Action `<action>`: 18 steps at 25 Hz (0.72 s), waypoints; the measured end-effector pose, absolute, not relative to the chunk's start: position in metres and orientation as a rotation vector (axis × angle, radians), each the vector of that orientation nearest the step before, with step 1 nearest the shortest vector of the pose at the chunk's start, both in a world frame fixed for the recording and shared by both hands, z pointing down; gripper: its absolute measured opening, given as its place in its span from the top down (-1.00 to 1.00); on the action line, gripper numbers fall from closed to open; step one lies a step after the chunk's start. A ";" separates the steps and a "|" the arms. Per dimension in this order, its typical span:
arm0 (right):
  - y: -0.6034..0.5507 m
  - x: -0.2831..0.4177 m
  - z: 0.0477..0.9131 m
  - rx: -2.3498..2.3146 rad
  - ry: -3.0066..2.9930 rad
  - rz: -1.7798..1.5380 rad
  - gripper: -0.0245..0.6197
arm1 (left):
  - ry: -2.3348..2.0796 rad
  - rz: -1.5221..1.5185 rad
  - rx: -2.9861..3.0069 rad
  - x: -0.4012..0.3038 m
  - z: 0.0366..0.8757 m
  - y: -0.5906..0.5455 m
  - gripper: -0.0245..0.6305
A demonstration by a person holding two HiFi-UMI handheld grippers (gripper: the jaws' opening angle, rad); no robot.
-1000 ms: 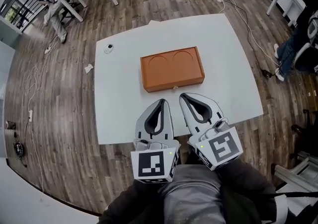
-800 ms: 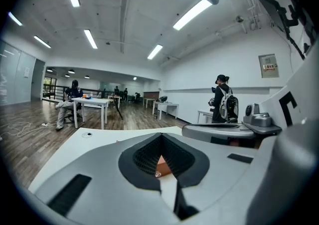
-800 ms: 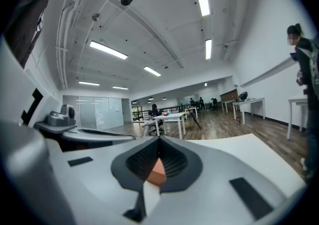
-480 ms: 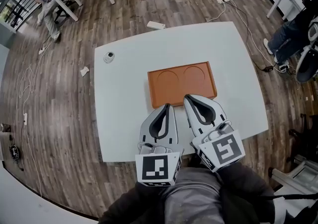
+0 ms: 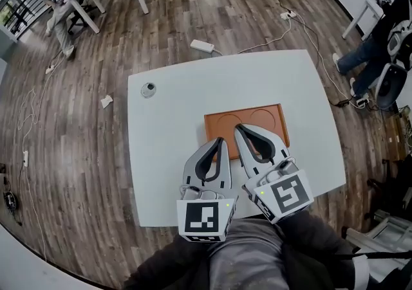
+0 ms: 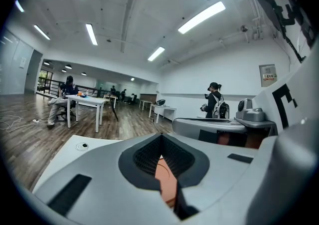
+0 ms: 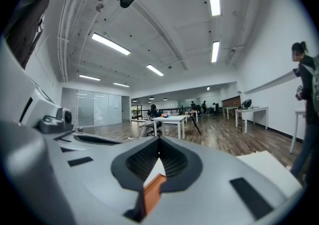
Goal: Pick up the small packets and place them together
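On the white square table (image 5: 167, 134), towards its near side, lies a flat orange-brown rectangular tray (image 5: 273, 129) with two shallow round recesses side by side. The left gripper (image 5: 219, 143), grey with a black-and-white marker cube at its back, reaches to the tray's near edge. Its jaws are closed tip to tip with nothing between them, and in the left gripper view (image 6: 160, 136) the orange tray (image 6: 167, 179) shows through the gap behind the tips. The right gripper (image 5: 239, 129), just beside the left one, is clenched and empty too, and its tips lie over the tray's near part. In the right gripper view (image 7: 159, 140) a strip of the tray (image 7: 153, 191) shows below the closed tips. Whether either gripper touches the tray cannot be told. The small packets cannot be made out in any view. A small round grey object (image 5: 149, 89) sits near the table's far left corner, well apart from the tray. A white power strip (image 5: 201, 45) lies on the wooden plank floor (image 5: 77, 154) beyond the table.
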State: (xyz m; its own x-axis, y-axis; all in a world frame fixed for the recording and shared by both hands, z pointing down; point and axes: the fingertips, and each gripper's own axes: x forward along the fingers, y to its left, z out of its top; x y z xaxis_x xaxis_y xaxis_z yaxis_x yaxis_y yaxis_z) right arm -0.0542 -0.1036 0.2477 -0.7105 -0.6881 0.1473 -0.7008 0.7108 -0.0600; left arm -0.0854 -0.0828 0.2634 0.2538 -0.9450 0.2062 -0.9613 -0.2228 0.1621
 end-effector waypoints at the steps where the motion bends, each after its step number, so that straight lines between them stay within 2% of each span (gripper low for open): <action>1: -0.105 -0.057 0.248 1.133 -2.801 0.164 0.91 | -1.779 0.088 2.266 -0.088 0.264 -0.084 0.93; 11: -0.110 -0.065 0.260 1.120 -2.804 0.175 0.91 | -1.785 0.098 2.243 -0.096 0.272 -0.087 0.93; 18: -0.105 -0.052 0.244 1.272 -2.811 0.058 0.91 | -1.759 0.043 2.317 -0.095 0.253 -0.087 0.93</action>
